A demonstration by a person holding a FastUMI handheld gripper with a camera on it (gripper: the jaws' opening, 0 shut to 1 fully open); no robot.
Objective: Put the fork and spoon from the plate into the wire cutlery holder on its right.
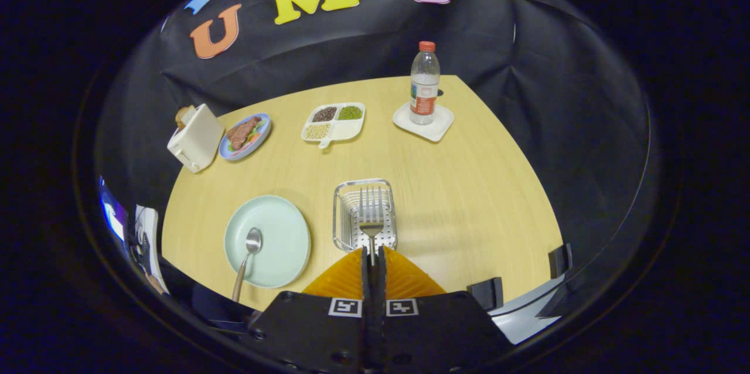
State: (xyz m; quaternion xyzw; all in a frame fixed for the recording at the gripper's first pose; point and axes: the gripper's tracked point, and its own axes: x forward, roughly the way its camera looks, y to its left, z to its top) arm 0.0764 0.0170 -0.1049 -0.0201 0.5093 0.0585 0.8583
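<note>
My gripper (373, 252) is shut on the handle of the fork (371, 216), which sticks out ahead of the orange fingers (345, 277) with its tines pointing away. The fork's head hangs over the wire cutlery holder (345, 227), a shiny mesh basket just ahead of the fingers. Left of the holder lies the pale green plate (281, 227). The spoon (248, 254) rests on it, bowl on the plate and handle reaching over the near rim.
Farther back on the wooden table stand a white toaster (195, 138), a blue plate of food (245, 136), a divided white dish of beans (333, 122) and a water bottle (424, 84) on a white coaster (436, 126).
</note>
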